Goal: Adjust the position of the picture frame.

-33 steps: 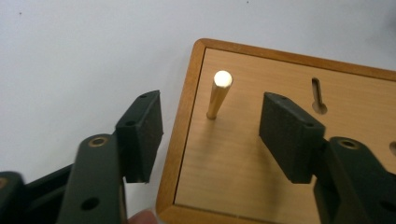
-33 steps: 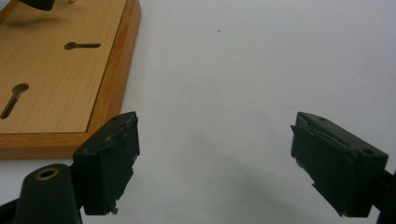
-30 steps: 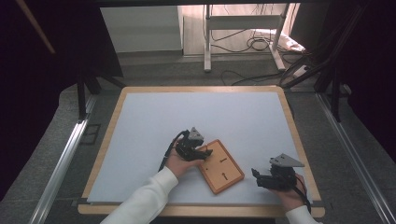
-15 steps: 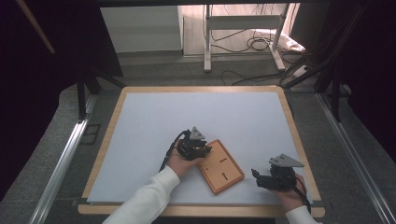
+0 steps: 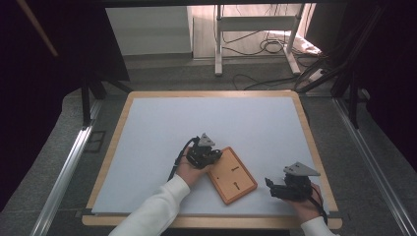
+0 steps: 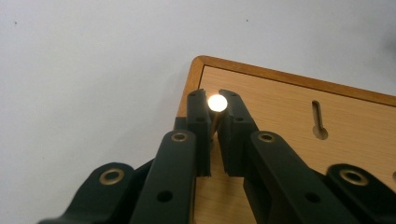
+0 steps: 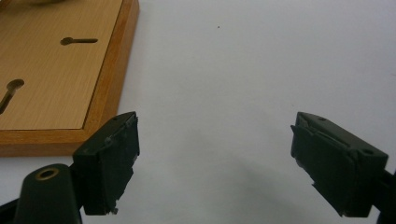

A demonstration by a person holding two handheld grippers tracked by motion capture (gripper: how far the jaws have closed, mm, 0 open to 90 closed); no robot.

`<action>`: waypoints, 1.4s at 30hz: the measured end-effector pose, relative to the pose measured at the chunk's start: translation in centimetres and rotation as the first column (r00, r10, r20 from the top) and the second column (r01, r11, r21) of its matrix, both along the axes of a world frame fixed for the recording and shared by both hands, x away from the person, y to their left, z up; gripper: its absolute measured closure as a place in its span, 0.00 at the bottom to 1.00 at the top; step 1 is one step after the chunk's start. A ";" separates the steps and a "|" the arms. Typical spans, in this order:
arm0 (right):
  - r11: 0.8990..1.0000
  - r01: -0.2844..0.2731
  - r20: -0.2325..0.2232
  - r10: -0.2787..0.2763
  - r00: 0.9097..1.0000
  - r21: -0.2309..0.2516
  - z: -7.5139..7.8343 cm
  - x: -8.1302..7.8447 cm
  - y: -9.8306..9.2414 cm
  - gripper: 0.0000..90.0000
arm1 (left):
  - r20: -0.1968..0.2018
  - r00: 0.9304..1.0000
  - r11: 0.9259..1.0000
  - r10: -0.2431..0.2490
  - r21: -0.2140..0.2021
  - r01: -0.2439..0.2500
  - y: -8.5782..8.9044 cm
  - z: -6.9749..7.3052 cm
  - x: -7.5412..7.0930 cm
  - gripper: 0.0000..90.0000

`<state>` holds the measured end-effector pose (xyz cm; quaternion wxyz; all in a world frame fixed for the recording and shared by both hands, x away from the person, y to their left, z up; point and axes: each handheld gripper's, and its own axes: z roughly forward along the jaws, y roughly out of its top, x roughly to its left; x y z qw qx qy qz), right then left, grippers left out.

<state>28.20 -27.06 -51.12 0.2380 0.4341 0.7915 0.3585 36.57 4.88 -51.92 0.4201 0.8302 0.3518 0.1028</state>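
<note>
Brass pin stands clamped in the just-closed left tongs at the wooden board's corner, near the table's front edge; right tongs gape, released.

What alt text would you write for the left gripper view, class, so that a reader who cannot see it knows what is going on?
The left gripper has just closed its two black jaws on a small shiny brass-coloured pin, seen end-on, above the corner of a wooden board. The board has a raised rim and a keyhole-shaped slot, and lies on a white table surface.
</note>
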 end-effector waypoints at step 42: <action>1.000 0.019 0.016 -0.019 1.000 0.009 0.2 -0.1 -0.2 0.17 | 0.002 1.000 1.000 0.000 0.024 0.000 6.3 1.8 1.2 0.94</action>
